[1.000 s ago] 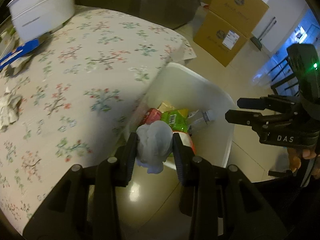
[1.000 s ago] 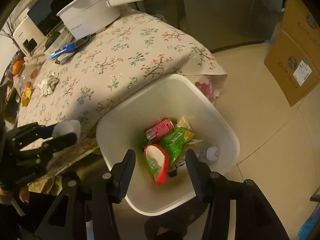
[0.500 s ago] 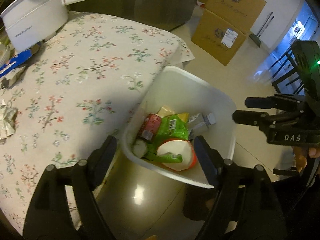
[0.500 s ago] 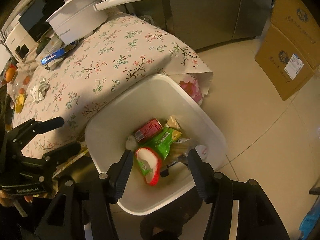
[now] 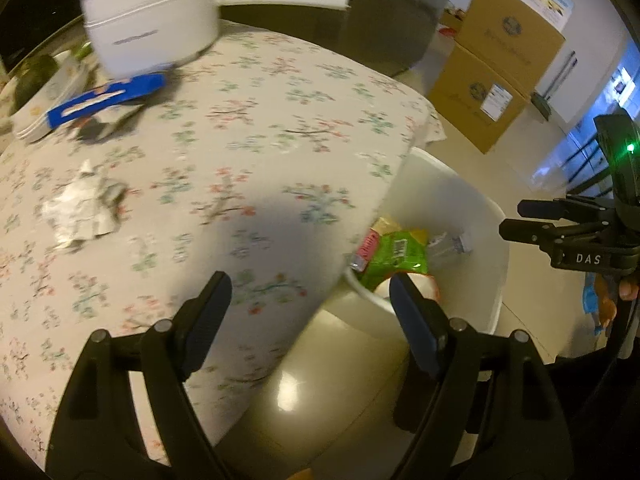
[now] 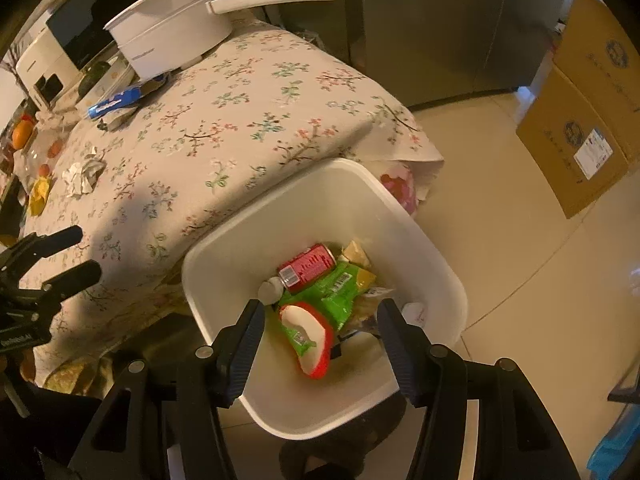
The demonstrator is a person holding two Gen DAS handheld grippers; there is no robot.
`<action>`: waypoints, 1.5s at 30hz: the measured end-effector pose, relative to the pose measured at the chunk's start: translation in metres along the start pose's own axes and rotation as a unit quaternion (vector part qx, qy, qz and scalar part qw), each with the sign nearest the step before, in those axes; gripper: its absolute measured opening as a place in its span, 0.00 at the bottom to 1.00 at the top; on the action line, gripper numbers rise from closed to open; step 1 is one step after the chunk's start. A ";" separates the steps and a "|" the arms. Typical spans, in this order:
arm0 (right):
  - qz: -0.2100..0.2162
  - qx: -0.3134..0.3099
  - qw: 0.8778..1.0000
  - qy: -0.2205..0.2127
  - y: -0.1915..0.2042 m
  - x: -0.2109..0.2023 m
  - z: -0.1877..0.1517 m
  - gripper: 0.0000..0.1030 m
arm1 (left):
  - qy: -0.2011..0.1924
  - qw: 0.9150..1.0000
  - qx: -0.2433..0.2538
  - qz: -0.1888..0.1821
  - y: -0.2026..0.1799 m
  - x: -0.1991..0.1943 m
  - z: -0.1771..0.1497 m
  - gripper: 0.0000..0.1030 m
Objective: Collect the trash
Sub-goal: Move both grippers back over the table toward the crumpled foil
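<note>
on the flowered tablecloth (image 6: 248, 128) at the far left, a crumpled paper wad (image 6: 82, 174) is lying loose, with a blue wrapper (image 6: 116, 105) farther back beside the white pot (image 6: 172, 40). nearer the table's edge, the left gripper (image 5: 308, 308) is hanging with its jaws spread wide and nothing between them. to the right, the white bin (image 6: 452, 280) is standing on the floor against the table, holding a grey wad (image 6: 270, 291), a red can (image 6: 307, 267), a green packet (image 6: 334, 292) and a red-rimmed cup (image 6: 310, 340). above the bin, the right gripper (image 6: 320, 336) is hovering moderately open and empty. cardboard boxes (image 6: 588, 112) are sitting at the far right.
</note>
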State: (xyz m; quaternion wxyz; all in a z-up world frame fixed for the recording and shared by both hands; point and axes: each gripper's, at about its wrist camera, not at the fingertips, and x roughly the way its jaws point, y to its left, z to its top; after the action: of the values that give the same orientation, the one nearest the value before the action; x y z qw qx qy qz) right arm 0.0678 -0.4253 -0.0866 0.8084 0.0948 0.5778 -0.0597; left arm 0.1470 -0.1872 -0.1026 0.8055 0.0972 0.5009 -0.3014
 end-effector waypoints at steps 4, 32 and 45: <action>0.005 -0.012 1.000 -0.004 0.018 -0.002 0.008 0.59 | -0.006 1.000 -0.019 0.012 0.024 -0.012 -0.004 0.80; 0.048 -0.103 0.991 -0.067 0.221 0.025 0.082 0.92 | -0.123 0.932 -0.270 0.208 0.278 -0.107 -0.082 1.00; 0.075 -0.151 0.980 -0.107 0.299 0.066 0.107 1.00 | -0.110 0.923 -0.284 0.235 0.354 -0.077 -0.077 1.00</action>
State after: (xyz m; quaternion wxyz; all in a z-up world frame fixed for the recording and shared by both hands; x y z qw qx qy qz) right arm 0.2497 -0.1570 -0.0905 0.8729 0.0078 0.4813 0.0793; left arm 0.2712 0.1609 -0.1248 0.8972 -0.0546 0.4362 0.0432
